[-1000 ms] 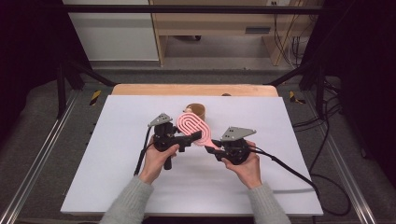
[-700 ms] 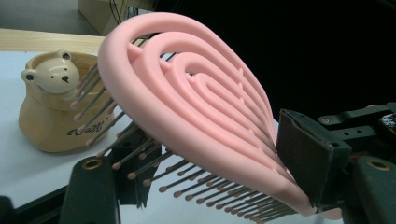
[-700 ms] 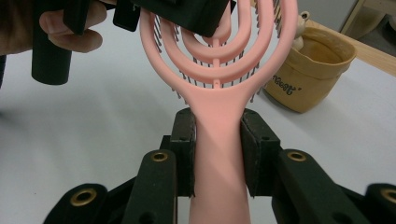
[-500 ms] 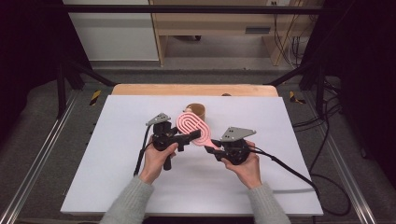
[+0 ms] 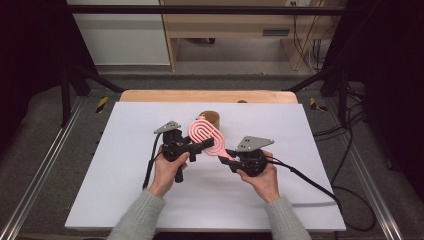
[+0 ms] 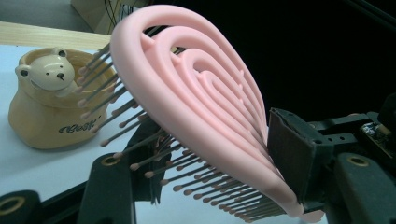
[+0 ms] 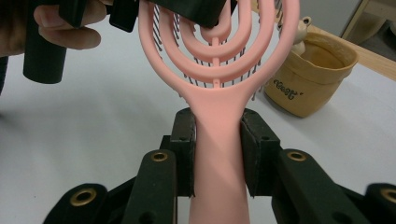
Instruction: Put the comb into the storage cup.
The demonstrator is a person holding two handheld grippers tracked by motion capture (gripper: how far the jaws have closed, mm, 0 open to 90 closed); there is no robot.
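Pink vented hairbrush, centre of the high view, held clear of the white table w/ its head tilted up toward the beige bear pot just behind it. Right gripper: jaws partly closed, pads pressed on both sides of the handle at lower centre of the right gripper view, so a firm hold. Left gripper: jaws have just been closing round the head; the right-hand pad lies against the brush's smooth back and the other jaw sits among the bristles, looks like contact. Handling, judged: light, hard plastic, open rib frame prob. flexes a little; glossy, so slippery on the curved back; thin bristles bend easily. Best grip = solid handle, or head rim edge-on, not across bristles. Writing: dark script on the pot's side, approx. "Bell…", not fully legible; none seen on brush.
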